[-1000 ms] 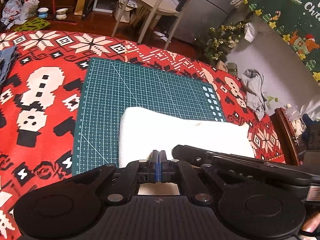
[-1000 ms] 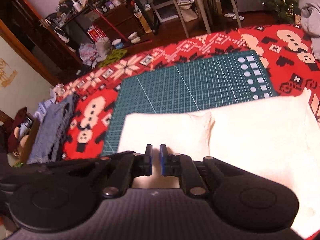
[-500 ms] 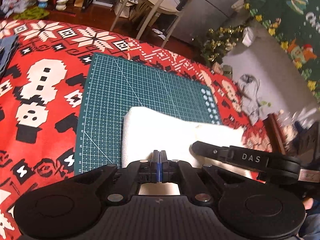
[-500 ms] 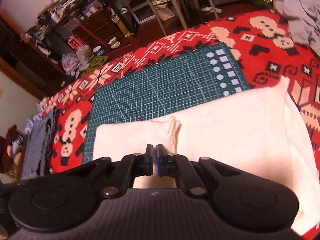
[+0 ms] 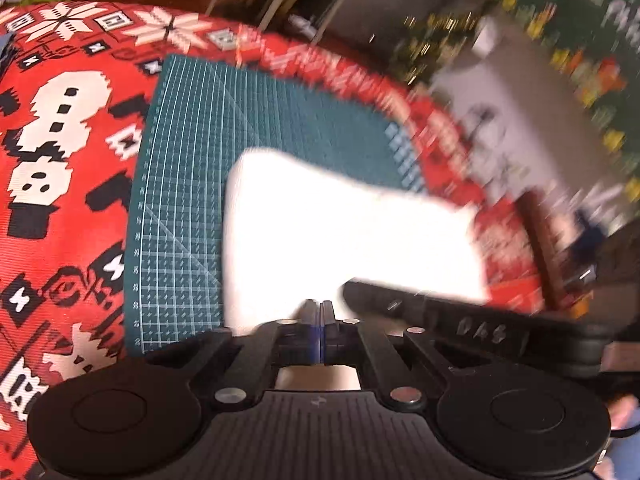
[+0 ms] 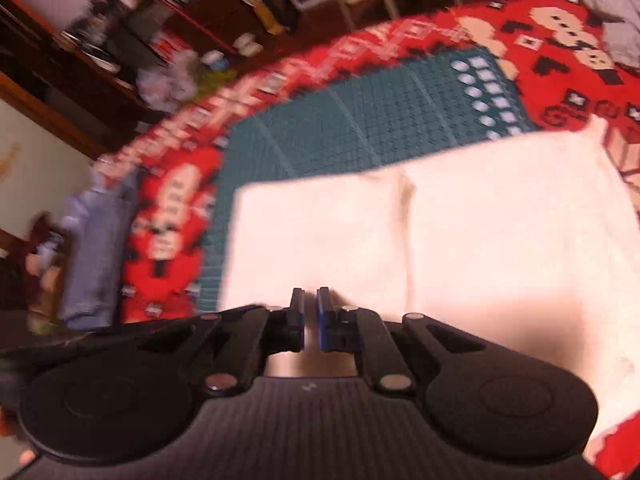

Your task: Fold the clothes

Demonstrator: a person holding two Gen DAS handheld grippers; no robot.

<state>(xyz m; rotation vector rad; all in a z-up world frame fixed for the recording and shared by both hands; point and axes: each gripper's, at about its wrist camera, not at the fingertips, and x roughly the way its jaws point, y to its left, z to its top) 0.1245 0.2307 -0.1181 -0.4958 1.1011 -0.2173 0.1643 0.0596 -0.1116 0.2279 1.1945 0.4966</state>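
Note:
A white folded cloth [image 5: 320, 232] lies on the green cutting mat [image 5: 240, 128], its right part reaching onto the red patterned cover [image 5: 60, 208]. My left gripper [image 5: 320, 314] sits at the cloth's near edge, pads pressed together; no fabric shows between them. The black side of the right tool [image 5: 480, 332] crosses the cloth just to its right. In the right wrist view the white cloth [image 6: 500, 240] fills the middle, with a seam or fold line [image 6: 406, 216] running across it. My right gripper [image 6: 311, 314] hovers over its near edge with a narrow gap between the pads.
A stack of blue-grey folded clothes [image 6: 96, 248] lies at the cover's left end. A grey garment [image 6: 616, 20] lies beyond the cover's far right. Shelves with clutter [image 6: 160, 40] and chair legs stand behind. Both views are motion-blurred.
Both grippers have swung and tilted over the cloth, blurring the views. The right pads, nearly touching half a second ago, stand slightly wider apart. The left stays shut.

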